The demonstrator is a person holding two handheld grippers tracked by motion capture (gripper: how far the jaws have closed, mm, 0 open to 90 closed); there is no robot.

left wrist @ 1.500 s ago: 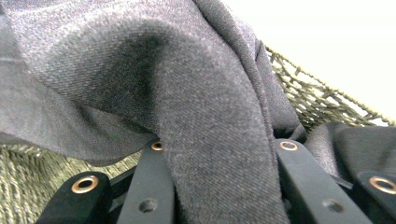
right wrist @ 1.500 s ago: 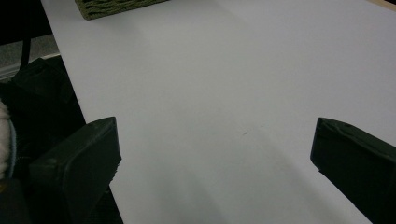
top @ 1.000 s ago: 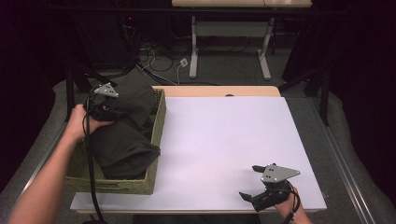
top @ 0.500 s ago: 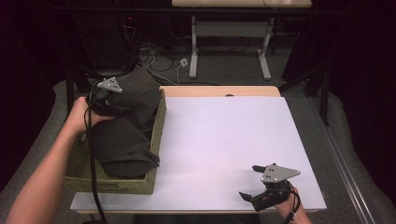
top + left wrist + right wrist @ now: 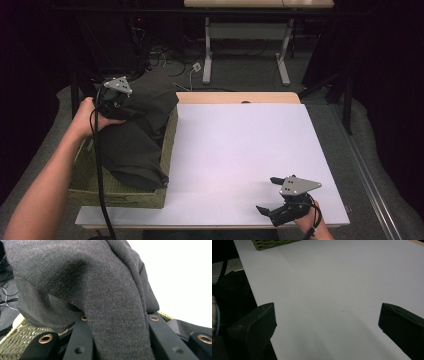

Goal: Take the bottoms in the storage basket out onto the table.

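White worktop [image 5: 240, 150] lies bare in front of you, with a woven basket [image 5: 115, 192] at its left edge and dark floor and cables behind. Your left hand-held gripper [image 5: 120, 102] is clamped on a fold of the dark grey garment [image 5: 137, 145]; in the left gripper view the cloth [image 5: 115, 322] runs pinched between the two black jaws. Most of the garment hangs down into the basket, its upper part bunched above the rim near the far-left corner of the worktop. Your right hand-held gripper [image 5: 272, 210] rests near the front-right corner, jaws spread wide with nothing between them.

To do this lift well, raise the left hand straight up until the trailing hem looks clear of the basket wall; dragging sideways too early would likely tip or pull the basket along. Keep the pinch firm, since the fabric looks heavy and could slip. Then carry it over the open white area, and bring the right one in to catch a free edge.
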